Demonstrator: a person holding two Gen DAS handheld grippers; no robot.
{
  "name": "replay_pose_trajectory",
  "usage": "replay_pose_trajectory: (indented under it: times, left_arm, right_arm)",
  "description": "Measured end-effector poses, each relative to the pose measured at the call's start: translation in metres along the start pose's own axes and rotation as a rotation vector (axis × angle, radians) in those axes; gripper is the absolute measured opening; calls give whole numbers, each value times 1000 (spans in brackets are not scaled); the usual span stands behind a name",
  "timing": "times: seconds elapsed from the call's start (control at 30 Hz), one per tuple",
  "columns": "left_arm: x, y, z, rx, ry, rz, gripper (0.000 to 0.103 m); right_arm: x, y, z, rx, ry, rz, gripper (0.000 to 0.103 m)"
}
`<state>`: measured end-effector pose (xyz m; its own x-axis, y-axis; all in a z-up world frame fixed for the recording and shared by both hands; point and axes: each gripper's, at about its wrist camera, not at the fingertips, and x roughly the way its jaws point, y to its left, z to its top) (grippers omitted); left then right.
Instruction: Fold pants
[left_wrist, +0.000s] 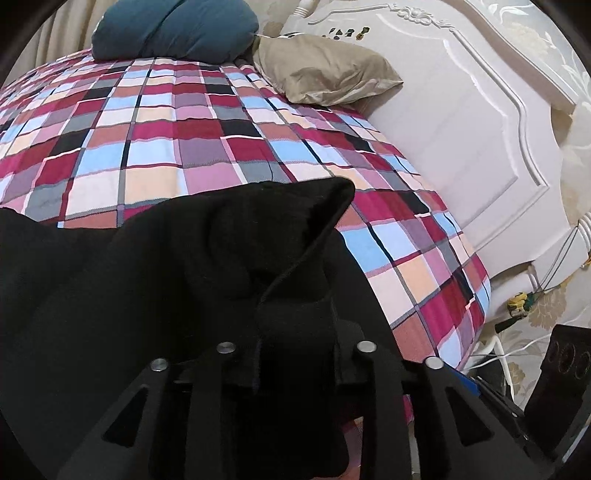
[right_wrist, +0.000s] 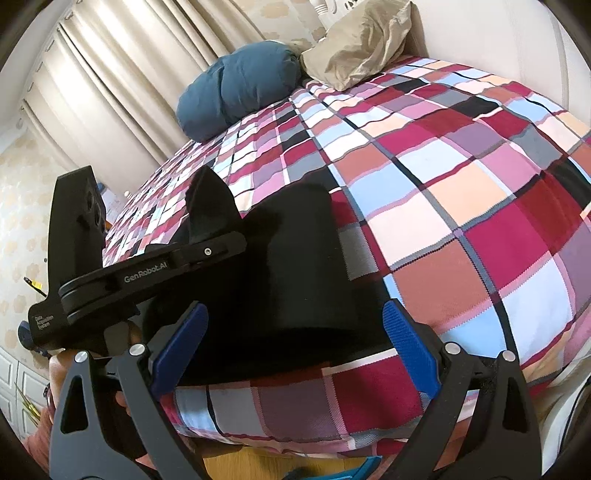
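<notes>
From the left wrist view, a bed (left_wrist: 192, 122) covered in a checked sheet of crimson, pink, pale blue, peach, grey and black squares fills the frame, with a carved white headboard (left_wrist: 461, 122) along its right edge and pale floral wallpaper behind that. At the far end lie a teal pillow (left_wrist: 173, 31) and, beside it against the headboard, a crumpled beige pillow (left_wrist: 325, 74). The black pants (left_wrist: 166, 266) spread over the near part of the bed, a fold of the cloth rising to a point toward the headboard corner. The left gripper (left_wrist: 291, 332) has this cloth bunched between its fingers, which stand only slightly apart; black on black hides whether the pads still press it. From the right wrist view, the same sheet runs up to the two pillows at the far end, with cream pleated curtains (right_wrist: 122, 74) beyond the left edge and a wooden floor below the near edge. The pants lie as a folded dark band near the bed's near edge, long axis roughly from that edge toward the pillows, one peak standing up in the left gripper. That tool's side reads "GenRobot.AI", and its handle "Data Acquisition System". The right gripper (right_wrist: 295, 347), blue-padded, is spread wide around the pants' near end, its pads not touching the cloth.
</notes>
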<state>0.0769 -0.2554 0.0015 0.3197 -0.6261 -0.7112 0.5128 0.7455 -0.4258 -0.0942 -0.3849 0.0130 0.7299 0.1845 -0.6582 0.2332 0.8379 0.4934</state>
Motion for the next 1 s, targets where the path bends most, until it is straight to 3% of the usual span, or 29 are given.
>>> replay_pose_trajectory:
  times: [0.07,0.2,0.3,0.47,0.57,0.67,0.9,1.0]
  left_arm:
    - [1,-2,-1,-17,-2,-16,40]
    - [-6,-6,-4,-73,-25,-73,74]
    - [-25,-7,-8,-95,-69,-105,84]
    - [-72,14,-19,-140,-143,-139,86]
    - [-100,44,-28,-157,-174,-78,86]
    - [-122,78,-38,-211,-215,-22,86]
    - [-160,162,-71,-376,-280,113,86]
    - [-161,183,-83,-444,-278,109,86]
  right_arm:
    - [-2,-3,0,5,-3,-6,96]
    - [-9,-10,1,21,-16,-18,96]
    - [-15,-17,4,48,-32,-10,96]
    - [-23,-22,16,73,-44,112,96]
    - [-13,-22,25,134,10,305,96]
    - [3,-14,33,143,64,406,96]
    - [36,25,34,8,169,271,96]
    - [50,36,29,-21,215,239,94]
